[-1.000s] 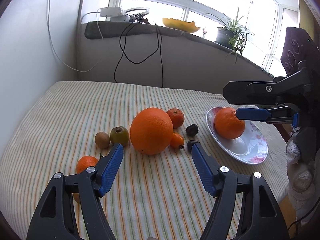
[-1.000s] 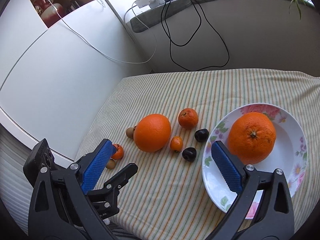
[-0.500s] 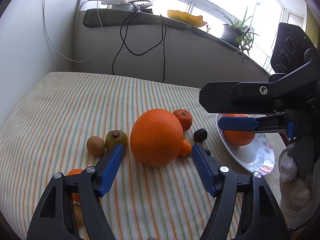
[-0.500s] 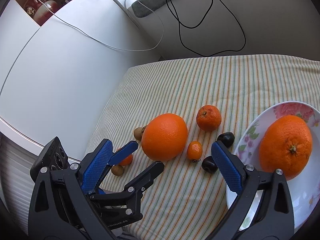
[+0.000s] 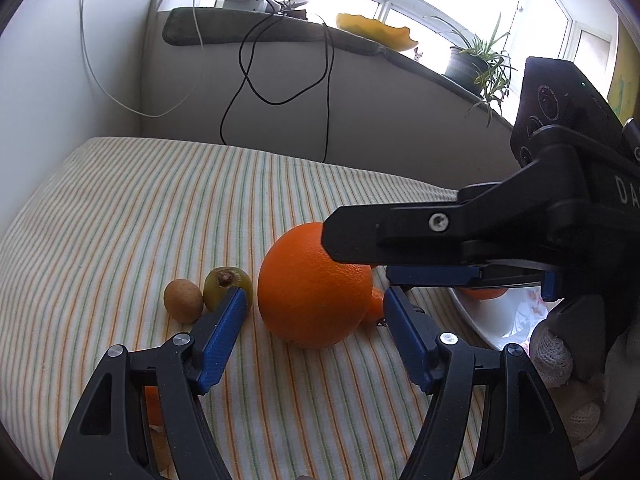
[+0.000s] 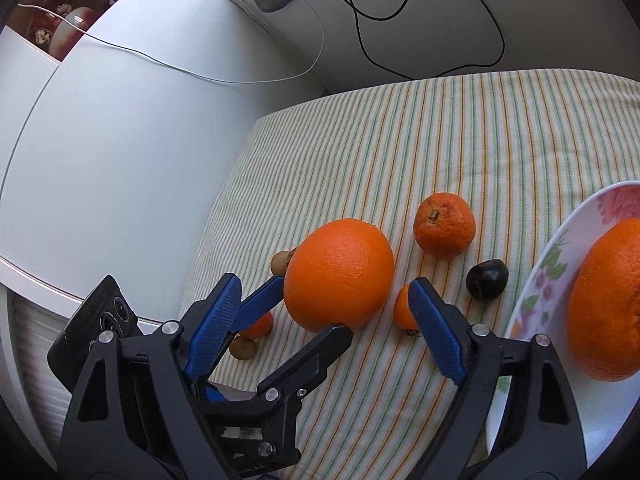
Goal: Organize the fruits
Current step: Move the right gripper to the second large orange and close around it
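The left gripper [image 5: 314,312] hangs low over the striped tablecloth [image 5: 120,208], its blue fingers [image 5: 220,328] spread apart and gripping nothing — the big orange [image 5: 314,288] sits on the table just ahead of them, in line with the gap but not touched by either pad. The right gripper [image 6: 324,312] comes in from the side with its fingers also apart and empty; they have just been closing a little, and the big orange [image 6: 340,272] lies just beyond the tips, not between them. Beside the left finger sit a green-brown fruit [image 5: 228,286] and a small brown fruit [image 5: 183,300], close together. A tiny orange fruit [image 6: 402,312] lies just by the right gripper's right finger, with a dark plum [image 6: 486,279] a little further on and a mandarin [image 6: 444,224] behind them. To the right stands the flowered plate [image 6: 548,280] holding another large orange [image 6: 608,304]. Further back, black cables [image 5: 280,80] hang down the wall under the window ledge, where a potted plant [image 5: 476,64] stands.
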Demonstrator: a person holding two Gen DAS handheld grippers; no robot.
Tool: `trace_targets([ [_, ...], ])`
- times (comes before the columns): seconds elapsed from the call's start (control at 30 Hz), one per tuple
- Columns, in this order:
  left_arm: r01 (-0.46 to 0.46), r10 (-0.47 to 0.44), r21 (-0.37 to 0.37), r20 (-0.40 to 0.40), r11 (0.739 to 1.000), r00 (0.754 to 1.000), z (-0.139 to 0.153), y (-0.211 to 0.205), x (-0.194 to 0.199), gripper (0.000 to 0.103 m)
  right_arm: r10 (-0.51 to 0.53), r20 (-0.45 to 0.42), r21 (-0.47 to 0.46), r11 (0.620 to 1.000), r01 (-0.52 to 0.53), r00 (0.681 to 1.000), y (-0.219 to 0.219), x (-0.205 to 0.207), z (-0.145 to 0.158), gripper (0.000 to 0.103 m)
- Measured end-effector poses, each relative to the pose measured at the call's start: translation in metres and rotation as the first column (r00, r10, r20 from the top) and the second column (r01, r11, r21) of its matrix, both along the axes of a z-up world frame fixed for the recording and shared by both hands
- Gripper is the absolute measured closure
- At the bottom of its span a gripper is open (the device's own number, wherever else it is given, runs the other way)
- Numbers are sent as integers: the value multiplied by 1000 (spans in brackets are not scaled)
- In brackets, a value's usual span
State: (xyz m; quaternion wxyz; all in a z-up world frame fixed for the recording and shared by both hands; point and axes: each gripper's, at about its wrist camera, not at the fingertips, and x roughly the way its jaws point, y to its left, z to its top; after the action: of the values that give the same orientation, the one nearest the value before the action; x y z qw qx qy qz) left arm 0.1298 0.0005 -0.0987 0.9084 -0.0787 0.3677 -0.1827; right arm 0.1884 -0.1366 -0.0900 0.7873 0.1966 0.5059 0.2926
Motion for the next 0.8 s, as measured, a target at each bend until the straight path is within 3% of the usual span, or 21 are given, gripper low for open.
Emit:
trace_targets([
  [0.37,5,-5,-8,-20,1000,1000,-4,-1,5,32,6,-32,10,1000,-5,999,6,6,-10,29],
  [0.8,15,-15,-4,-25,1000,1000,-5,-3,11,33,2,-52,0,1000,-2,999,21,12,-15,32],
])
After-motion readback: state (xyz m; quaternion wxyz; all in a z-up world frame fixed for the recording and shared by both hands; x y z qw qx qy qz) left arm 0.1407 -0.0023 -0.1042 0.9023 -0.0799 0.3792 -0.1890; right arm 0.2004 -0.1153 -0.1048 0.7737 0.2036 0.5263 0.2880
